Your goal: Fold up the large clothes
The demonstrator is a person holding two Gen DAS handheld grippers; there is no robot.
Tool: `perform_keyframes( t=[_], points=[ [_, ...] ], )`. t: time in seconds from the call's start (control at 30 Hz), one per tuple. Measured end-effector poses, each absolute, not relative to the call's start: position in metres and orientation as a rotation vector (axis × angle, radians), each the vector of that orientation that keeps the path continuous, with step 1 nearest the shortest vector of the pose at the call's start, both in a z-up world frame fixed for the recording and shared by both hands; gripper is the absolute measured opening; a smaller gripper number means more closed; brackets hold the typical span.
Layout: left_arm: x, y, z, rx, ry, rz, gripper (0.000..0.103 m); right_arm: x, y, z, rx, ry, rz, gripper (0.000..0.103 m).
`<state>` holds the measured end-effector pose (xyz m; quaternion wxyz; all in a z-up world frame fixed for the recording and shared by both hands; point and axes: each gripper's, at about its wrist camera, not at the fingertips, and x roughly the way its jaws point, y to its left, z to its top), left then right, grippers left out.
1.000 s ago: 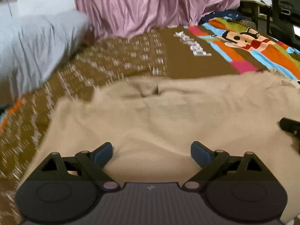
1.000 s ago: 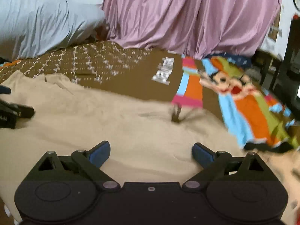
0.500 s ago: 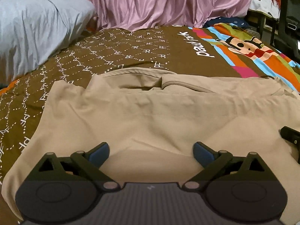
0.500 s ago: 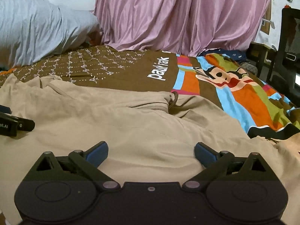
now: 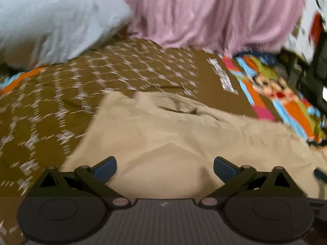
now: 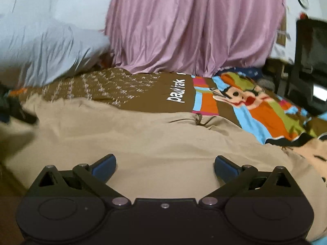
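Observation:
A large beige garment (image 5: pixel 184 138) lies spread across the brown patterned bedspread (image 5: pixel 61 106); it also fills the lower half of the right wrist view (image 6: pixel 155 138). My left gripper (image 5: pixel 164 166) is open and empty, just above the garment's near left part. My right gripper (image 6: pixel 165 166) is open and empty above the garment's near right part. The left gripper's dark body shows at the left edge of the right wrist view (image 6: pixel 18 112). The left wrist view is blurred.
A grey pillow (image 6: pixel 45 55) lies at the back left. A pink curtain (image 6: pixel 194 26) hangs behind the bed. The bedspread's colourful cartoon print (image 6: pixel 245 102) lies to the right. Dark furniture (image 6: pixel 310 65) stands at the far right.
Both grippers stay open. The left view has swung to the left and is now blurred. The right view has lifted slightly, showing more curtain and wall.

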<state>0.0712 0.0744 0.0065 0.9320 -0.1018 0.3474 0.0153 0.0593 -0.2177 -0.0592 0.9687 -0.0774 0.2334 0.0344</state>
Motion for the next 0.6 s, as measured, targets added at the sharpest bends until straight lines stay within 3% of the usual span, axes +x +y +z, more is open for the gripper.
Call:
perform_keyframes(
  t=[0.33, 0.6],
  points=[
    [0.027, 0.131, -0.019, -0.543, 0.699, -0.001, 0.103, 0.062, -0.219, -0.075, -0.129, 0.483, 0.060, 0.102],
    [0.034, 0.119, -0.031, -0.480, 0.639, -0.149, 0.103, 0.060, -0.223, -0.078, -0.108, 0.461, 0.072, 0.102]
  ],
)
